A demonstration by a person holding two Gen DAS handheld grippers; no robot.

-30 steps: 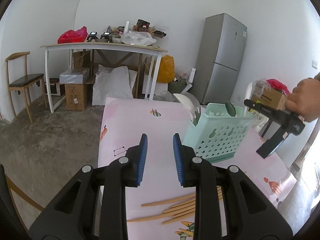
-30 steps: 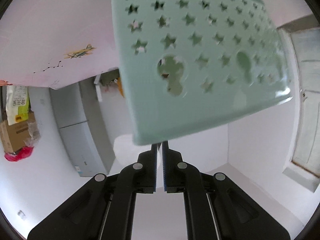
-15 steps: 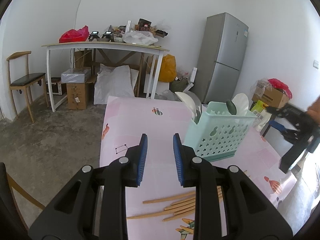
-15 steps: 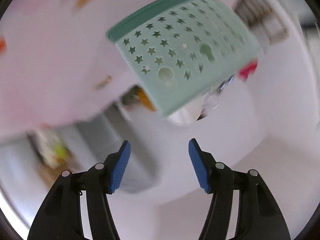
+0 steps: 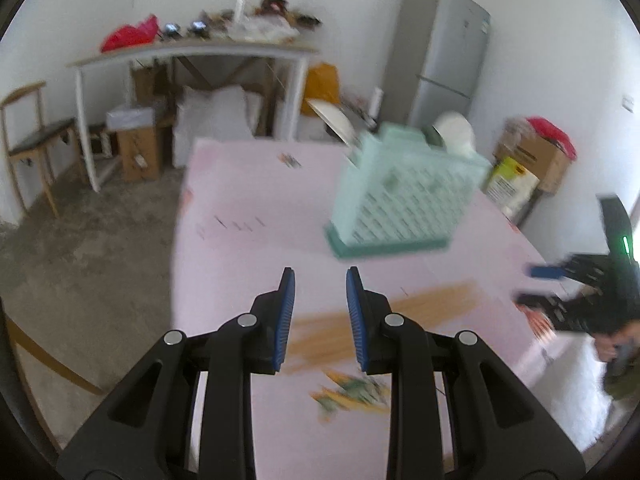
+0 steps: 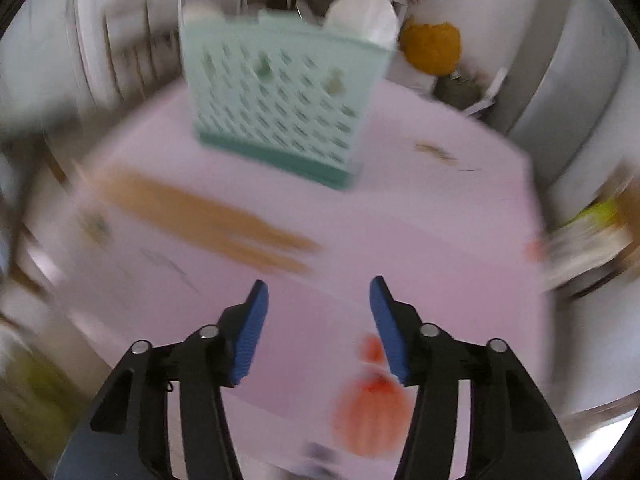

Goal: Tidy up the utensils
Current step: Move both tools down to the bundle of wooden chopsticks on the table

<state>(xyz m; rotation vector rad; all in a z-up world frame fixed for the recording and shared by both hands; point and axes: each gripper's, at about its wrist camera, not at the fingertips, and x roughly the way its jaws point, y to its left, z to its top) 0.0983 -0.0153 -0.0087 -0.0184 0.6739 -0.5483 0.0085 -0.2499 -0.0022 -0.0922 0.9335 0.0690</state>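
Observation:
A mint-green perforated basket [image 5: 404, 196] [image 6: 280, 92] stands on the pink table [image 5: 248, 248] [image 6: 420, 220], with white spoons [image 5: 454, 128] [image 6: 360, 12] sticking out of it. Several wooden chopsticks [image 5: 420, 300] [image 6: 200, 212] lie loose in front of the basket. My left gripper [image 5: 320, 276] hangs above their near ends, open by a narrow gap and holding nothing. My right gripper [image 6: 318, 284] [image 5: 560, 284] is at the table's right edge, facing the basket. Its jaws are closing and nothing is between them. Both views are motion-blurred.
A grey fridge [image 5: 444, 52] and a cluttered white work table [image 5: 192, 52] stand behind the pink table. A wooden chair [image 5: 32, 136] is at far left, cardboard boxes [image 5: 536, 152] at right. An orange print [image 6: 372, 408] marks the tablecloth under the right gripper.
The right gripper was shut close by the basket; it has opened, pulled away to the table's right edge and turned upright. The left gripper has dipped toward the chopsticks.

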